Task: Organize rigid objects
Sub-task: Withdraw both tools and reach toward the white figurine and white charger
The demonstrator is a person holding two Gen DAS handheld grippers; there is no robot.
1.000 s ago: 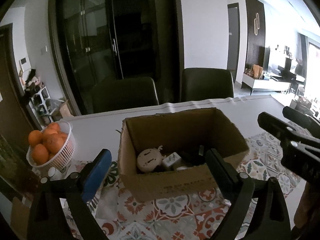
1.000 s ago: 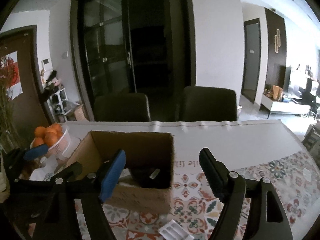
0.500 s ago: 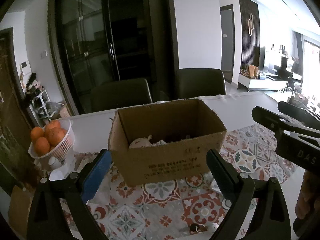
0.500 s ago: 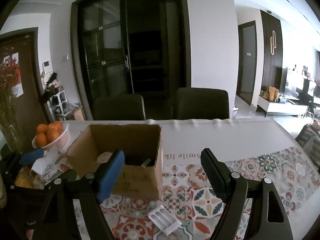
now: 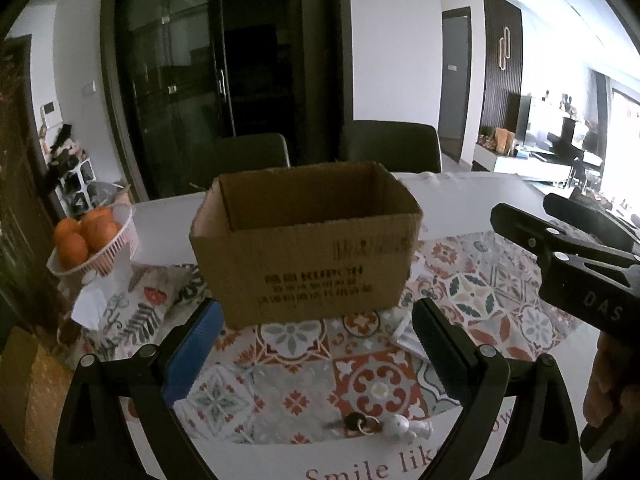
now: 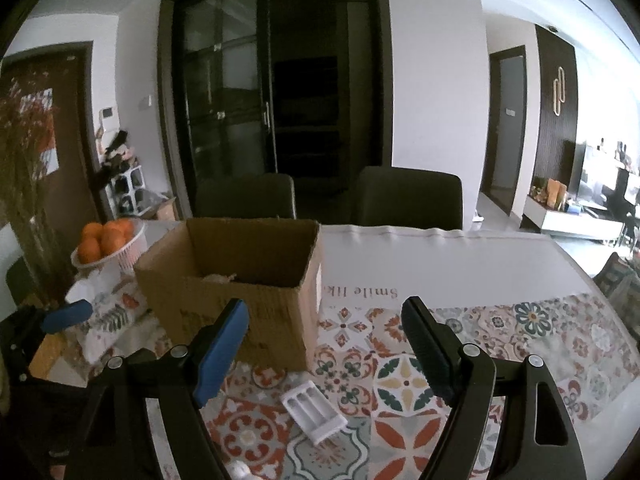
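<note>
An open cardboard box (image 5: pixel 308 248) stands on the patterned tablecloth; it also shows in the right wrist view (image 6: pixel 236 284). My left gripper (image 5: pixel 316 344) is open and empty, in front of the box. A key with a small white figure keyring (image 5: pixel 380 426) lies near the table's front edge below it. My right gripper (image 6: pixel 324 344) is open and empty, to the right of the box, and shows in the left wrist view (image 5: pixel 560 248). A white ridged plastic tray (image 6: pixel 313 410) lies on the cloth between its fingers.
A white basket of oranges (image 5: pixel 90 240) stands left of the box, with white tissue (image 5: pixel 94 300) beside it. Two dark chairs (image 6: pixel 408 200) stand behind the table. The table's edge runs along the front and the right.
Both grippers have pulled back and dropped lower from over the box. The box's inside has gone out of sight; the key and the white tray have come into view.
</note>
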